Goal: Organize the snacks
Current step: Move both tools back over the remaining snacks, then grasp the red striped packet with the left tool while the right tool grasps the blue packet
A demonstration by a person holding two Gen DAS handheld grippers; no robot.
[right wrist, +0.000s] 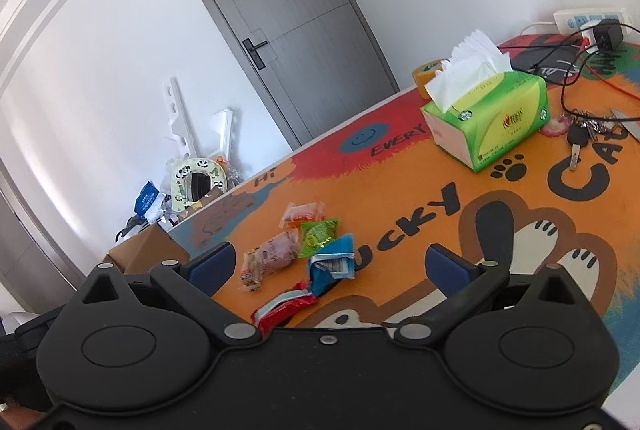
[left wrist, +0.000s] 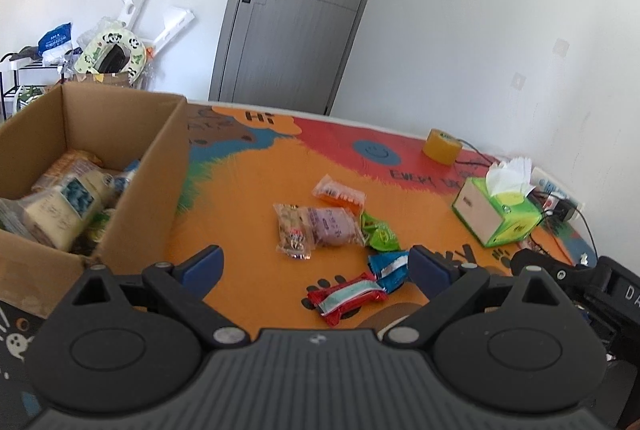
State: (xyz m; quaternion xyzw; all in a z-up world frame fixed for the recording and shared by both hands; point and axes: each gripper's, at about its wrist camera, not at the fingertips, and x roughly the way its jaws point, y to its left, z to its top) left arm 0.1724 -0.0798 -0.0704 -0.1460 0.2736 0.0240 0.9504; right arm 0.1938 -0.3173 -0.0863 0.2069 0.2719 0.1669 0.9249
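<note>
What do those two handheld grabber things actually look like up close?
Both match: the left gripper and right gripper have matte black plastic bodies with two round discs, silver pivot pins and a ribbed centre. Each ends in two blue fingers. No sleeves are visible.

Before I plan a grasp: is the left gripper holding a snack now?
No, the left gripper is open and empty above the mat.

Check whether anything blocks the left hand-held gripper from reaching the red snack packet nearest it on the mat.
Nothing visible does. The left hand-held gripper is open and empty, and the red foil snack packet lies exposed on the orange mat just ahead. The blue foil packet touches its far end.
</note>
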